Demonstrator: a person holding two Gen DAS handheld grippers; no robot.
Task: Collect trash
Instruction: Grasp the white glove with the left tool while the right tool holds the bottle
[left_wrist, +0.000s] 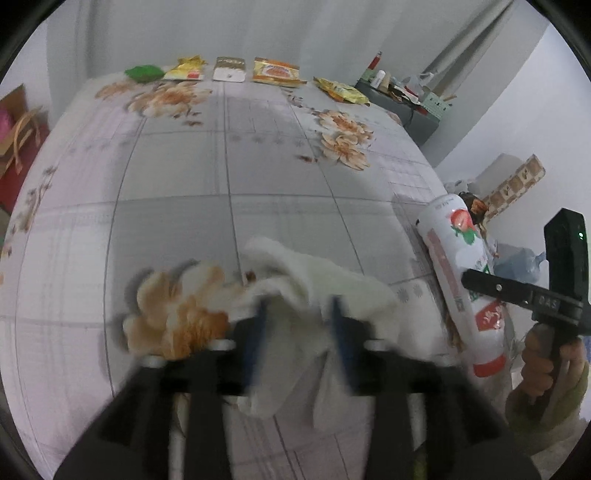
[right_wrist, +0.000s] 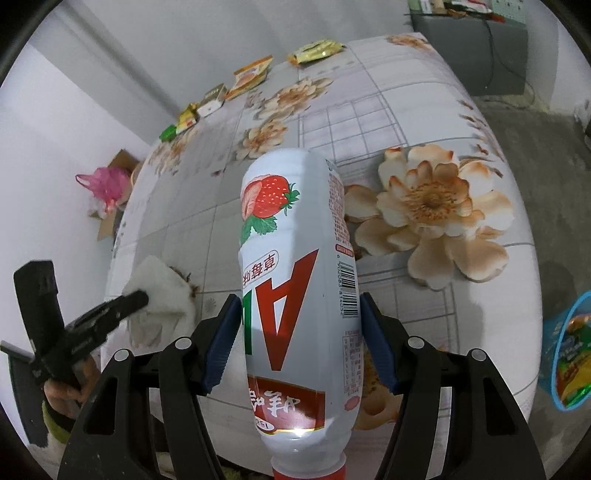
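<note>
A white strawberry drink bottle (right_wrist: 295, 258) is clamped between the blue pads of my right gripper (right_wrist: 299, 299), cap end toward the camera, just above the floral tablecloth (right_wrist: 406, 110). The left wrist view shows the same bottle (left_wrist: 458, 258) at the table's right edge, with a right gripper finger against it. A crumpled white tissue (left_wrist: 314, 273) lies on the cloth. My left gripper (left_wrist: 299, 302), blurred, has its blue pads on either side of the tissue without visibly squeezing it. From the right wrist view, a left gripper finger meets the tissue (right_wrist: 159, 280).
Several snack wrappers line the table's far edge: green (left_wrist: 144, 72), yellow (left_wrist: 186, 68), white (left_wrist: 229, 68), orange (left_wrist: 275, 72), yellow-green (left_wrist: 340, 90). A blue basket (right_wrist: 565, 354) holding wrappers stands on the floor at right. A pink bag (right_wrist: 107, 184) sits in a cardboard box.
</note>
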